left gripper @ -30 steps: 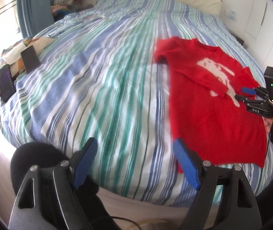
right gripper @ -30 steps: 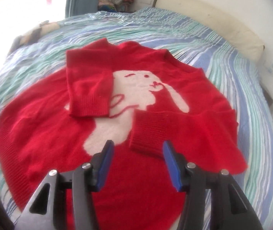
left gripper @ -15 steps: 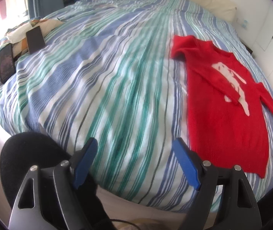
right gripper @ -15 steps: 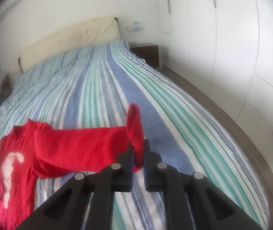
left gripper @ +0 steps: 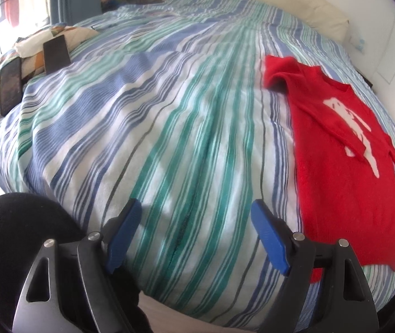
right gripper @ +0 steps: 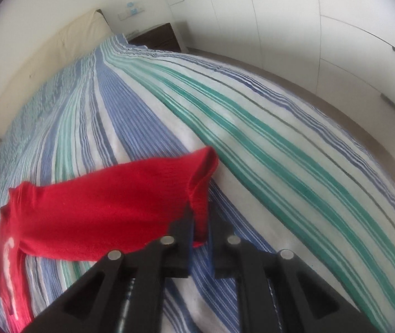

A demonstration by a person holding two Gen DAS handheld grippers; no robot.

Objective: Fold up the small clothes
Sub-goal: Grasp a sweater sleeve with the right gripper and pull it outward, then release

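Right gripper [right gripper: 199, 222]: pinching the red sweater's [left gripper: 344, 163] sleeve cuff [right gripper: 200, 191].
Left gripper [left gripper: 196, 234]: hovering spread over striped duvet [left gripper: 147, 127], holding nothing.
Near edge: sweater hem lying just inside.

A striped bed [left gripper: 169, 127] with a cream headboard [right gripper: 47, 63] fills the room, white wardrobes [right gripper: 336, 27] alongside, a dark nightstand [right gripper: 155, 38] beyond.

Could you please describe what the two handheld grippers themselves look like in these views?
The left gripper has two black frame arms with triangular cut-outs and silver round bolt heads, tipped with bright blue, flat, paddle-shaped finger pads. The right gripper shows the same black frame with cut-outs and silver bolts; its blue pads show only as thin inner edges. No cables or markings are visible.
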